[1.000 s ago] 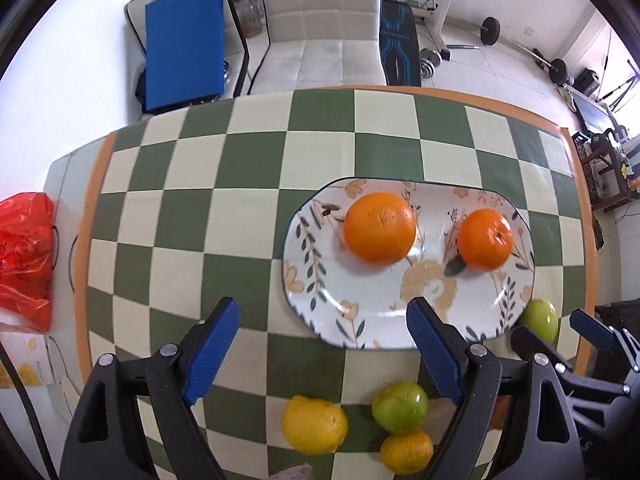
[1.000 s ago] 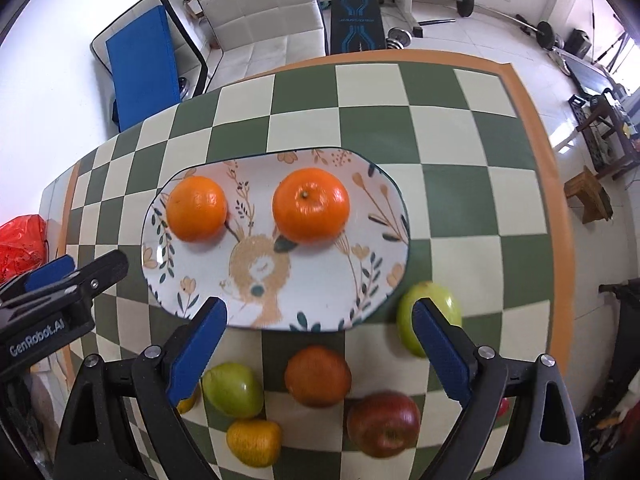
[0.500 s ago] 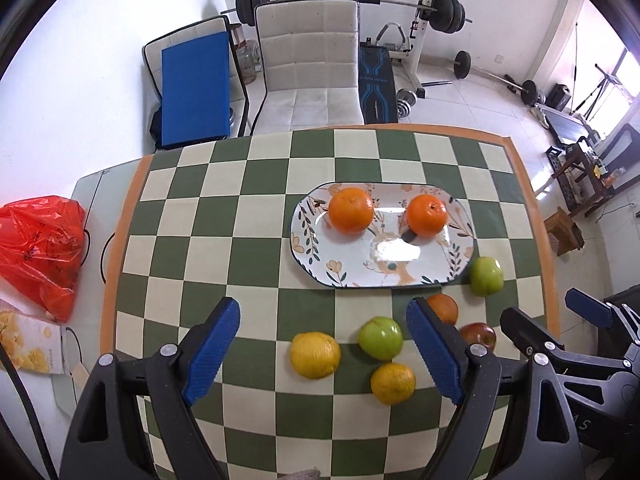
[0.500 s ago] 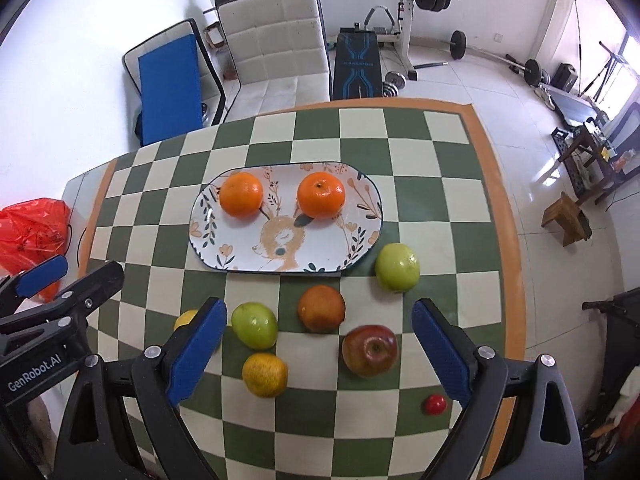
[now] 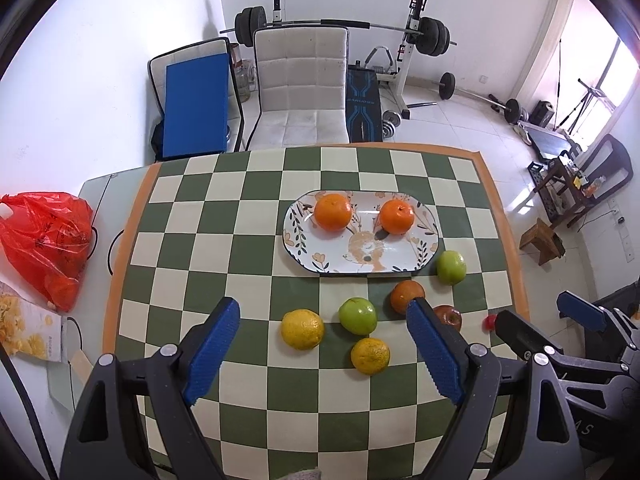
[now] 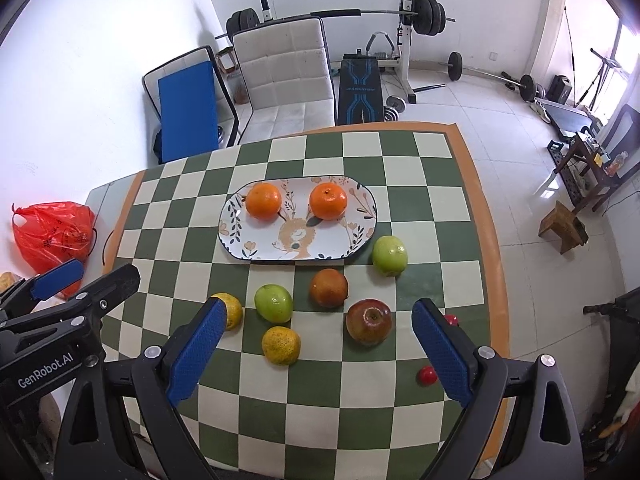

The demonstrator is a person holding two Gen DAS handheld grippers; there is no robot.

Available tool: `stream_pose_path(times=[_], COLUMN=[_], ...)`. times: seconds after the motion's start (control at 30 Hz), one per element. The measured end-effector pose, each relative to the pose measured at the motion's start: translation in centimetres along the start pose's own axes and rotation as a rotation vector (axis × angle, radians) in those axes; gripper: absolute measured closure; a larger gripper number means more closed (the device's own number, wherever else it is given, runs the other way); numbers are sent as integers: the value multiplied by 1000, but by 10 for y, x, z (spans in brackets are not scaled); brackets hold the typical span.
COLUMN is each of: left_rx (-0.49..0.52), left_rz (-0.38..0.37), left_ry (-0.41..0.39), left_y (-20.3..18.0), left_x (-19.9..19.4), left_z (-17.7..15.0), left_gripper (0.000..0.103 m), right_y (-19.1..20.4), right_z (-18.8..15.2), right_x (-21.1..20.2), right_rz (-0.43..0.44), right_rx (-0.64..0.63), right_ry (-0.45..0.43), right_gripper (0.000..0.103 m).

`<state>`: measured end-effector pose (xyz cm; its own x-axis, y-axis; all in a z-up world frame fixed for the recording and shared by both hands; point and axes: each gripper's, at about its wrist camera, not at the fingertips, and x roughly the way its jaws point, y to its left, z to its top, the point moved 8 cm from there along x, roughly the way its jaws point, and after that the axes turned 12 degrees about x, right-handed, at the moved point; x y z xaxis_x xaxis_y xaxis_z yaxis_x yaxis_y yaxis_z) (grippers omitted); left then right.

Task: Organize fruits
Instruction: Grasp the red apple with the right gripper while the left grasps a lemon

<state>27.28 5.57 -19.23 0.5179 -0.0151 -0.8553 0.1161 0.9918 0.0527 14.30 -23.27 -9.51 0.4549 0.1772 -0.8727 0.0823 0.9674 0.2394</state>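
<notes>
Partly hidden behind the spread, empty left tongs (image 5: 324,350), the red apple (image 5: 449,317); right tongs (image 6: 320,354) equally spread.

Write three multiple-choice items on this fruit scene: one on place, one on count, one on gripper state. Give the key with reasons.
1. Where is the red apple?
A. on the plate
B. on the table, nearer than the plate
C. in the red bag

2. How many oranges lie on the plate?
A. two
B. none
C. four

3. What is the right gripper doing?
A. shut on an apple
B. shut on an orange
C. open, holding nothing

Key: B, it sits on the checked table; A, two oranges on the plate; C, fingers apart, nothing between.
</notes>
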Motion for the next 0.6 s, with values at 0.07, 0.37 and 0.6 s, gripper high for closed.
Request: stream_pose_path(times=[0.07,0.37,0.6], left_rx=[-11,-21,-73], left_rz=[-12,58,27], left_ry=[0,77,322], left_y=[2,33,49], left_x=[-2,52,152], left_z=[1,1,-41], left_gripper=[18,0,0], right_y=[-14,-89,-133], right_z=[-1,-8,-52], right_x=[-24,9,133], right_rz=[19,13,-79], right_rx=[11,152,217], right_ry=[-6,110,331], right_gripper=[7,4,9])
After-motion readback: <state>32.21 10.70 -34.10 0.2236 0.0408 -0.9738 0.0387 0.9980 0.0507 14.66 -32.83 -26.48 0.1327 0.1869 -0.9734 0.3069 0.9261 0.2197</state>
